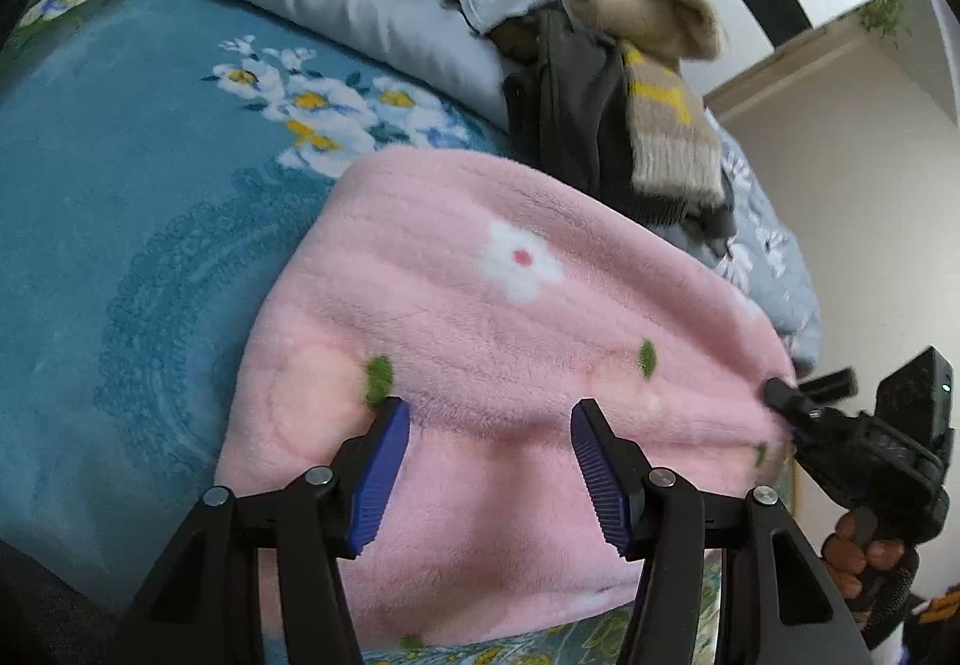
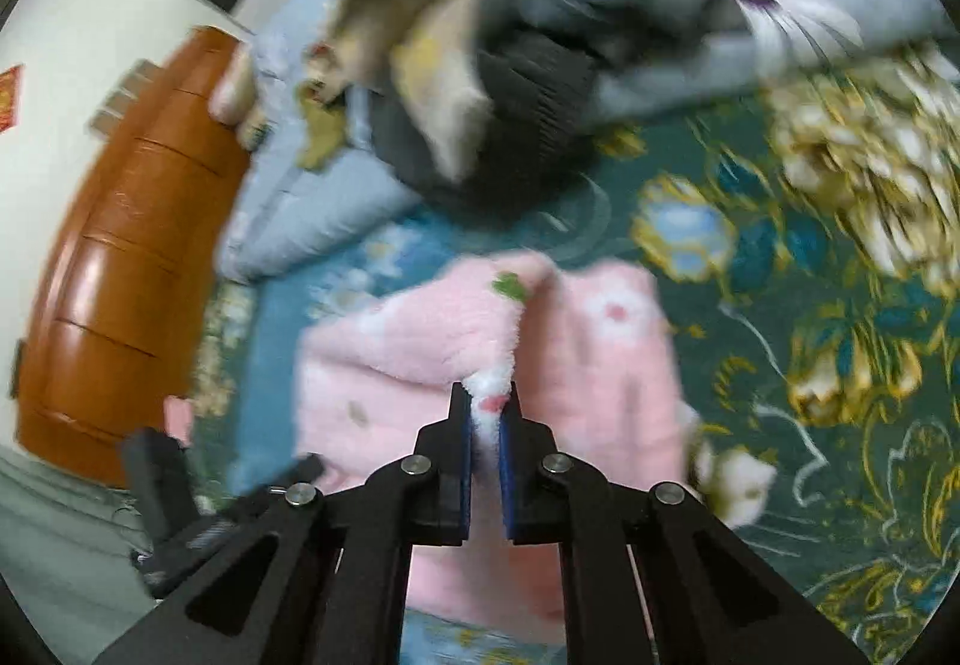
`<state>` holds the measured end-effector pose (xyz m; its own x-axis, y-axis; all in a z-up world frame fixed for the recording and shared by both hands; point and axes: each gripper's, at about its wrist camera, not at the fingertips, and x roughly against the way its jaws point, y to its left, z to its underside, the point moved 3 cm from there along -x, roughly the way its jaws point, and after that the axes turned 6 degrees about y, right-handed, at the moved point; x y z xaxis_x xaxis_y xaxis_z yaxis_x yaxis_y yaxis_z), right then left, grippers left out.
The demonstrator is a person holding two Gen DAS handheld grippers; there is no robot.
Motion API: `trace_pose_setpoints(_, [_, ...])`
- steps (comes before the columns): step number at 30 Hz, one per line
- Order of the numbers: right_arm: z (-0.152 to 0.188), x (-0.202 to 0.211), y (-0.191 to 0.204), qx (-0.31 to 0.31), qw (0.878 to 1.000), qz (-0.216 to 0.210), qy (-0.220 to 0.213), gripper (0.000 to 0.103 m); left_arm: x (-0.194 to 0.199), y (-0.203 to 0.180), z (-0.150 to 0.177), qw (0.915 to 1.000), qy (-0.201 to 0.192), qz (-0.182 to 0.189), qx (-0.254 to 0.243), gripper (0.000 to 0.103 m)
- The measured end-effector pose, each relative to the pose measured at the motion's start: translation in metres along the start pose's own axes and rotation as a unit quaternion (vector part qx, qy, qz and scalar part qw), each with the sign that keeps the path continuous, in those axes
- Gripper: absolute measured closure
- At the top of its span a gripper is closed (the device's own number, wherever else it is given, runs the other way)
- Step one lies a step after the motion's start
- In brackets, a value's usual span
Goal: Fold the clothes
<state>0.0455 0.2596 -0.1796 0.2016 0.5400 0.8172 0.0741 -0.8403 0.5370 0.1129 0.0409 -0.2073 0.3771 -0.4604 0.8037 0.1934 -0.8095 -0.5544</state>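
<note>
Mid-fold: right tongs [image 2: 486, 407] clenched on a corner of the fluffy pink flower-print fleece garment [image 1: 480, 317], lying on the bed under the released left tongs [image 1: 489, 461]; next, probably carrying that corner across.

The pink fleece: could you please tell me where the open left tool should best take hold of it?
Probably the near hem of the pink fleece, coming in from the near side. The left tool hovers open there, and the right tool already pinches the right edge, so a matching edge grip should keep the fold even.
</note>
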Motion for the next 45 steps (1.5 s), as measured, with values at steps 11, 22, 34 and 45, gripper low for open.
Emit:
trace_pose_setpoints(11, [0.003, 0.004, -0.016, 0.004, 0.999, 0.050, -0.012, 0.096, 0.009, -0.002, -0.001, 0.9994, -0.007, 0.035, 0.003, 0.043])
trace_pose_setpoints(22, [0.003, 0.000, -0.017, -0.002, 0.998, 0.065, 0.007, 0.086, -0.005, -0.005, 0.004, 0.9997, 0.019, -0.010, -0.013, 0.043])
trace_pose_setpoints(34, [0.000, -0.012, 0.054, 0.140, 0.987, 0.082, 0.019, 0.079, -0.011, -0.009, 0.005, 0.9989, 0.033, -0.024, -0.026, 0.040])
trace_pose_setpoints(45, [0.012, -0.024, 0.027, 0.121, 0.985, 0.116, 0.036, 0.078, -0.011, -0.008, 0.005, 0.9992, 0.032, -0.009, -0.020, 0.039])
